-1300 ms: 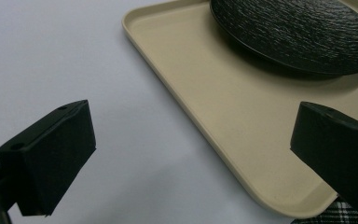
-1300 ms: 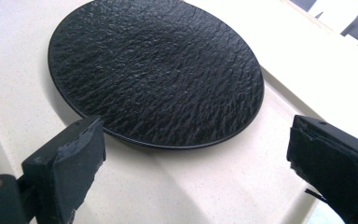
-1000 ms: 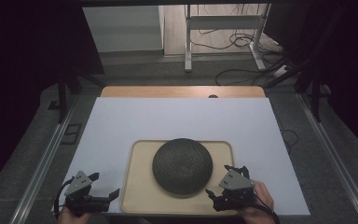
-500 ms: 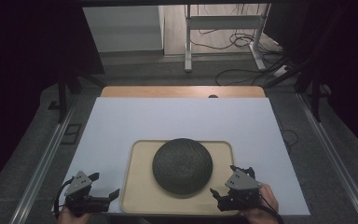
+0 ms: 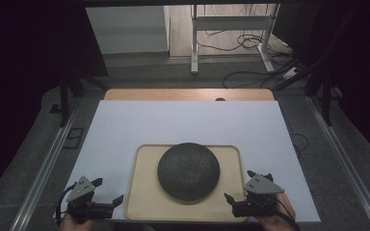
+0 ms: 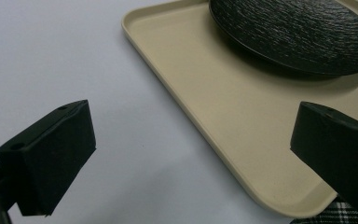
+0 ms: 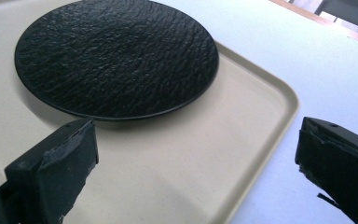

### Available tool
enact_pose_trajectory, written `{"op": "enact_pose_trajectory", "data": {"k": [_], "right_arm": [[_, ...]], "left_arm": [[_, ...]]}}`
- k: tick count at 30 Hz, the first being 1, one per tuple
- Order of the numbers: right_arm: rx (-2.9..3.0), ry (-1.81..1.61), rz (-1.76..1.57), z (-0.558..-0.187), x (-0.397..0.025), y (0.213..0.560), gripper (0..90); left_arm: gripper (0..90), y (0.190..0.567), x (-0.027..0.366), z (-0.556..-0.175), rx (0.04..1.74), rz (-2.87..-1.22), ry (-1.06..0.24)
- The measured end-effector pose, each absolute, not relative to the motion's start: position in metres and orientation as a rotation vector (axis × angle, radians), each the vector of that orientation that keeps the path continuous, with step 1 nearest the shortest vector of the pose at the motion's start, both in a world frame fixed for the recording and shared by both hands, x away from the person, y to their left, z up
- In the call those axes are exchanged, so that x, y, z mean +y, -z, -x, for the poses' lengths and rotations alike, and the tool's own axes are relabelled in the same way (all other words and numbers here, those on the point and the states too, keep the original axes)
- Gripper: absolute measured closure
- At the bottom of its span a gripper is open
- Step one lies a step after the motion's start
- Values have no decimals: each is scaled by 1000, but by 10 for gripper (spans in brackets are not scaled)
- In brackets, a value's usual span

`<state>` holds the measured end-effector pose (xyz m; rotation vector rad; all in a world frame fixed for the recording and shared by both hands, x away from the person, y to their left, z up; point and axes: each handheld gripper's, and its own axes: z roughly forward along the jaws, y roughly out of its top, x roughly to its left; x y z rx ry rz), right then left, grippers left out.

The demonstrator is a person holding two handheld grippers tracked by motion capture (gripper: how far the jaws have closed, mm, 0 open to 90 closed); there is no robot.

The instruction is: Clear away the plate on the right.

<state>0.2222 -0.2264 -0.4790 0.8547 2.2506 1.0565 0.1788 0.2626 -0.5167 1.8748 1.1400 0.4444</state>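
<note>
In the lower middle of the high view, a black textured plate [image 5: 189,171] lies on a beige tray [image 5: 144,202], and the tray lies on a white table [image 5: 183,120]. The left gripper [image 5: 108,202] is at the lower left, beside the tray, with its jaws spread wide and holding nothing. The right gripper [image 5: 238,195] is at the lower right, at the tray's corner, also spread wide and empty.
</note>
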Motion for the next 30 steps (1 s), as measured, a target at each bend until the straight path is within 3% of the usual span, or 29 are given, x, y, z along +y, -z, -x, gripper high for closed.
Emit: {"op": "enact_pose_trajectory", "data": {"k": [30], "right_arm": [[2161,-1025,-938,-211,-266,478,0]], "left_arm": [[0,517,263,-179,1142,-1871,-439]]}}
